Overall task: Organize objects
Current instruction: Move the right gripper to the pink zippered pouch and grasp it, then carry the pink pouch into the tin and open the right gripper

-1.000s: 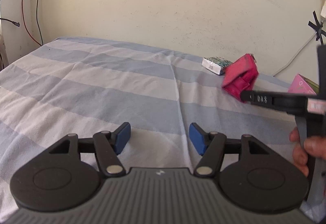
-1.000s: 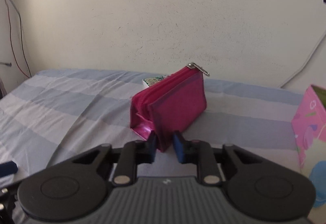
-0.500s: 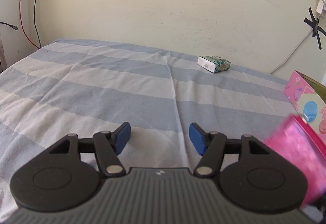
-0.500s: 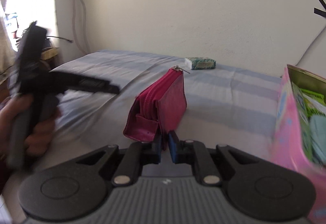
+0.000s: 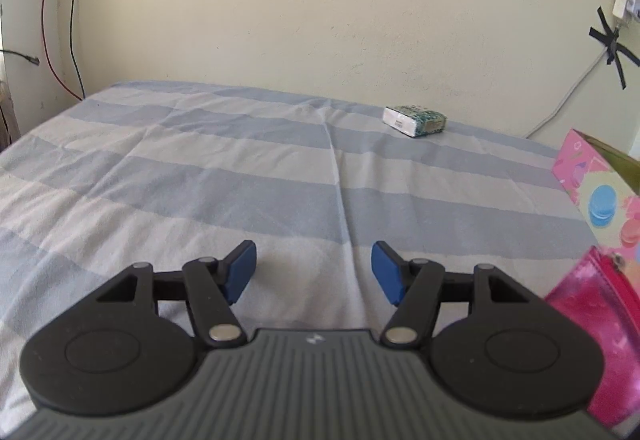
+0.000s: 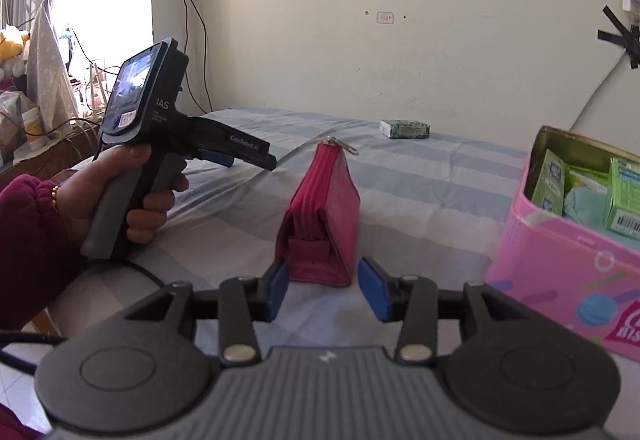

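A magenta zip pouch (image 6: 324,216) stands upright on the striped bed sheet (image 6: 420,176), just ahead of my right gripper (image 6: 323,290), which is open with its blue pads apart from the pouch. The pouch also shows at the right edge of the left wrist view (image 5: 596,336). My left gripper (image 5: 314,272) is open and empty over the sheet (image 5: 200,180); its body shows in the right wrist view (image 6: 168,128), held in a hand. A pink tin (image 6: 568,240) with small green boxes inside stands at the right. A small white-green packet (image 5: 414,120) lies near the wall.
The wall runs along the far side of the bed, with cables and black tape at the right (image 5: 612,48). The pink tin's corner (image 5: 600,184) shows at the right of the left wrist view. A window and cluttered shelf (image 6: 36,88) are at the far left.
My right gripper carried the pouch from near the wall to beside the pink tin, set it down upright and opened. The left gripper stayed open and nearly still.
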`<state>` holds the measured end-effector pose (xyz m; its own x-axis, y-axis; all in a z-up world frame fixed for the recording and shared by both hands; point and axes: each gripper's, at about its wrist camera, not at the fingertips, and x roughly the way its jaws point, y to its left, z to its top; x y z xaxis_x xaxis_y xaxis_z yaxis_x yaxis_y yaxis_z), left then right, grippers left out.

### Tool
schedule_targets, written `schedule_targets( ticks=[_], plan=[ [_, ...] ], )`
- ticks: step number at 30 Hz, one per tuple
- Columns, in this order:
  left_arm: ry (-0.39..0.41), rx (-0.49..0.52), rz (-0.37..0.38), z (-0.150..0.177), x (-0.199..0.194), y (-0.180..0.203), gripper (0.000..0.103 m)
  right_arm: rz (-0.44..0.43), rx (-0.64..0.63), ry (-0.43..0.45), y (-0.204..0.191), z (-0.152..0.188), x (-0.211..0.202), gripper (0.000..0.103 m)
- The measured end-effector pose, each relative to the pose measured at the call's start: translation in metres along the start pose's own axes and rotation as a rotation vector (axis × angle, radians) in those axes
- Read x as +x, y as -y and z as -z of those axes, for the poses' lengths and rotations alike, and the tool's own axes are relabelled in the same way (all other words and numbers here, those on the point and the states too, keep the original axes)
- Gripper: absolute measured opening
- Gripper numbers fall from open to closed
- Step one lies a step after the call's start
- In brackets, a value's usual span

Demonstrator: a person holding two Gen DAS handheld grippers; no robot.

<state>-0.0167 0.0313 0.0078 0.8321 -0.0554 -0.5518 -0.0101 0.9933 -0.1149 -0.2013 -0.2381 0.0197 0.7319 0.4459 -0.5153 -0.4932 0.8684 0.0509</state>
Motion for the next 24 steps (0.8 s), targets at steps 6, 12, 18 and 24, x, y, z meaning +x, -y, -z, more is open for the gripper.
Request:
schedule_targets(
  ticks=[6, 12, 18, 24],
  plan=[
    [-0.008, -0.052, 0.13, 0.019, -0.031, 0.007, 0.066, -0.012, 0.019, -0.003, 0.004, 0.001, 0.012, 0.047],
    [-0.013, -0.124, 0.323, 0.014, -0.055, 0.025, 0.084, -0.037, 0.036, 0.005, 0.008, -0.008, 0.022, 0.064],
    [-0.113, -0.099, 0.436, 0.019, -0.057, 0.061, 0.089, -0.046, 0.014, -0.024, 0.002, -0.021, 0.043, 0.085],
    [-0.161, -0.023, 0.428, 0.021, -0.046, 0.087, 0.07, -0.043, -0.002, -0.105, -0.003, -0.02, 0.076, 0.06]
  ],
)
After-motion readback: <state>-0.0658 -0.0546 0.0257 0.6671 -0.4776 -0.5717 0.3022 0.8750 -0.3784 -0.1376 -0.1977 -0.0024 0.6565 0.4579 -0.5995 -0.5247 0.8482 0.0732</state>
